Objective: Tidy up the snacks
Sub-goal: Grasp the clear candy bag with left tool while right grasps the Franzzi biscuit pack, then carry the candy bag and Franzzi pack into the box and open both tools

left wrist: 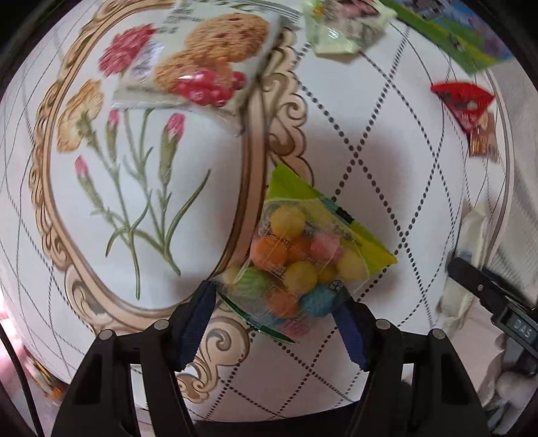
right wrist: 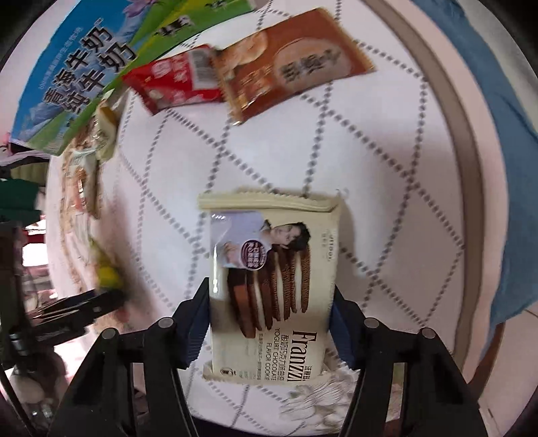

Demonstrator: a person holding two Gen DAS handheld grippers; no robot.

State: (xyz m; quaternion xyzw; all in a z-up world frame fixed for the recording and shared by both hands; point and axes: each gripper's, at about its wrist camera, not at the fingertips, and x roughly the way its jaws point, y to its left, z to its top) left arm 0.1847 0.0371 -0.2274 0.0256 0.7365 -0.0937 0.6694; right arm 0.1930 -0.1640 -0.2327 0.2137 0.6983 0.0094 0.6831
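- The left claw points forward and down over the tabletop, its blue-padded fingers set on either side of the near end of a clear candy bag of coloured balls; the pads touch the bag's edges, gripping it.
- The candy bag reaches ahead of the left claw, its yellow-green top pointing away, over the tabletop's ornate beige frame print and dotted lattice.
- Ahead and to the left of the left claw lies a cookie packet showing round biscuits and red berries; ahead and to the right lie a pale green packet, a red packet and a green-blue milk carton.
- The right claw also points forward and down, its fingers pressed against both long sides of a cream Franzzi cookie packet, holding it.
- The Franzzi cookie packet extends straight ahead between the fingers, its serrated end farthest away.
- Well ahead of the right claw lie a brown packet and the red packet, touching each other; the milk carton stands ahead and left.
- At the right claw's far left, the other gripper shows dark and blurred.
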